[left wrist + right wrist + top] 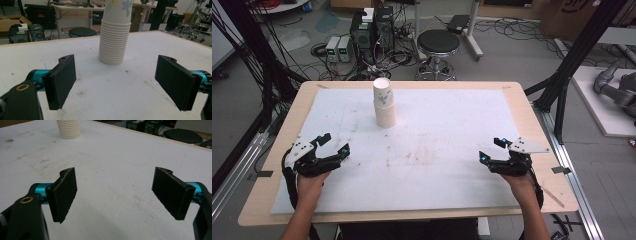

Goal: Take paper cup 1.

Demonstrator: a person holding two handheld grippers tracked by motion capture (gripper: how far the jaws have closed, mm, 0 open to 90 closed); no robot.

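Note:
A tall stack of paper cups stands upside down on the white mat, towards the back and left of centre. My left gripper rests near the mat's left front, open, with nothing between its jaws. From the left gripper view, the cup stack rises straight ahead beyond the open left gripper. At the mat's right front my right gripper is open and holds nothing. In the right gripper view the cup stack sits far off at the upper left, past the open right gripper.
The white mat, stained brown in the middle, covers a wooden table. Behind the table stand a black stool, computer boxes and loose cables on the floor. Black frame posts rise at the right.

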